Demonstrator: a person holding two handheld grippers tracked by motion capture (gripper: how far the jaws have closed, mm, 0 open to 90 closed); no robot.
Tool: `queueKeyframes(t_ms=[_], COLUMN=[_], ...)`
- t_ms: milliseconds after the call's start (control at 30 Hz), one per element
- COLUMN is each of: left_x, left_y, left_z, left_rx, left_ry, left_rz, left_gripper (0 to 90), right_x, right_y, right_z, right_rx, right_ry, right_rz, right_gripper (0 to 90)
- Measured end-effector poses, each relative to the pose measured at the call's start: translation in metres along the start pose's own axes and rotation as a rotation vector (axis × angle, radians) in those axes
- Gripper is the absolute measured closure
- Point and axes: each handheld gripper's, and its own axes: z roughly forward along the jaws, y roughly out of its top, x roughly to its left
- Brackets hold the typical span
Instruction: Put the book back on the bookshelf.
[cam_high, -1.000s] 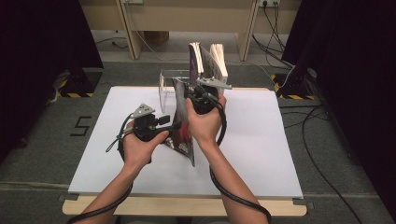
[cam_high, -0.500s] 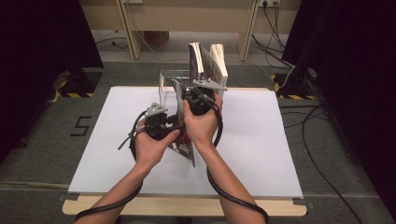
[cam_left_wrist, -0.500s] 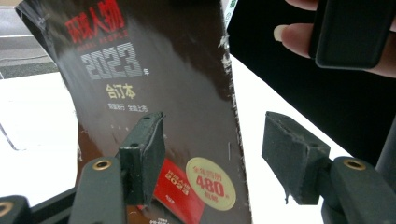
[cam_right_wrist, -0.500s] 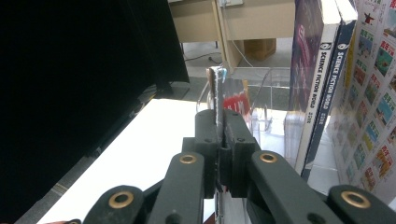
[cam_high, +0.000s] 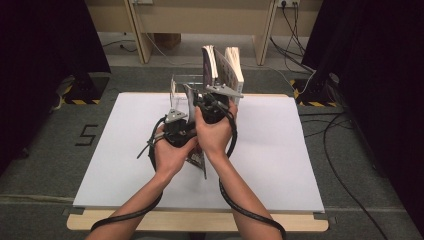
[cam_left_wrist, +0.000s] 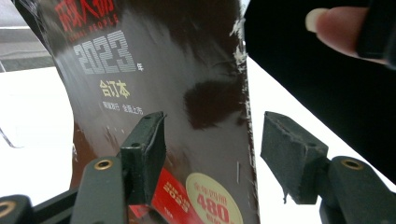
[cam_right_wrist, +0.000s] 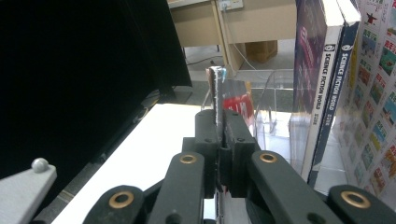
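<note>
Right at the centre of the high view, both hands were bunched together over the white table (cam_high: 300, 165), working one dark magazine (cam_high: 199, 159) that stood on edge between them. The right gripper (cam_high: 207, 102) sat just above centre, its jaws pressed together on the magazine's upper edge. In the right gripper view that showed cleanly: the two black pads were squeezed tight at the middle of the frame, with the thin edge of the magazine (cam_right_wrist: 216, 95) rising straight up out of them.

The left gripper (cam_high: 176, 131) was just left of centre and a touch lower, close against the right hand (cam_high: 216, 134). The left hand (cam_high: 170, 155) wrapped it from below. In the left gripper view its jaws stood apart: the left pad lay in front of the glossy dark cover (cam_left_wrist: 187, 93), and the right pad hung clear beyond the cover's worn edge, over white table. Whether the left pad actually touched the cover, the frame did not settle. A fingertip of the right hand (cam_left_wrist: 336, 32) poked in at the upper right.

Beyond the hands, toward the top of the high view, a clear acrylic stand (cam_high: 186, 82) waited at the table's far edge, with two upright books (cam_high: 222, 67) just to its right. In the right gripper view those books (cam_right_wrist: 327, 93) filled the right side, spines showing, the stand (cam_right_wrist: 275, 93) beside them.
</note>
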Motion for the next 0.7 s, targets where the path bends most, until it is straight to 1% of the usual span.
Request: queueKeyframes(t_ms=[100,133,200,233,300,433,533,600,667,700], left_x=[-0.001,-0.001,-0.002,-0.002,0.001,0.004,0.006,0.009,0.013,0.014], left_y=[-0.001,-0.001,-0.002,-0.002,-0.002,-0.006,-0.007,-0.008,-0.008,-0.008], left_z=[0.002,0.003,0.002,0.001,-0.002,-0.009,-0.014,-0.018,-0.022,-0.024], left_rx=[0.003,0.003,0.005,0.001,0.000,0.009,0.013,0.015,0.017,0.019], left_ry=[0.011,0.016,0.039,0.045,0.038,0.051,0.069,0.084,0.102,0.113], left_rz=[0.007,0.008,0.025,0.023,-0.004,-0.005,-0.008,-0.009,-0.008,-0.009], left_gripper=[43.1,44.4,47.3,50.3,53.9,64.7,71.2,75.5,80.6,84.4], right_x=[0.001,0.002,0.004,0.004,0.006,0.009,0.013,0.016,0.018,0.020], right_y=[0.001,0.001,0.001,0.001,0.001,0.000,-0.001,-0.001,0.001,0.001], right_z=[0.000,0.000,-0.001,-0.001,-0.001,0.002,0.004,0.007,0.009,0.010], right_rx=[-0.007,-0.006,-0.006,-0.011,-0.010,0.005,0.006,0.020,0.031,0.030], right_ry=[0.007,0.013,0.016,0.017,0.026,0.050,0.067,0.084,0.096,0.099], right_rz=[0.000,0.008,0.008,0.001,0.004,-0.005,-0.026,-0.041,-0.058,-0.068], right_gripper=[86.4,86.4,86.2,86.2,86.4,86.2,85.4,83.9,80.5,77.3])
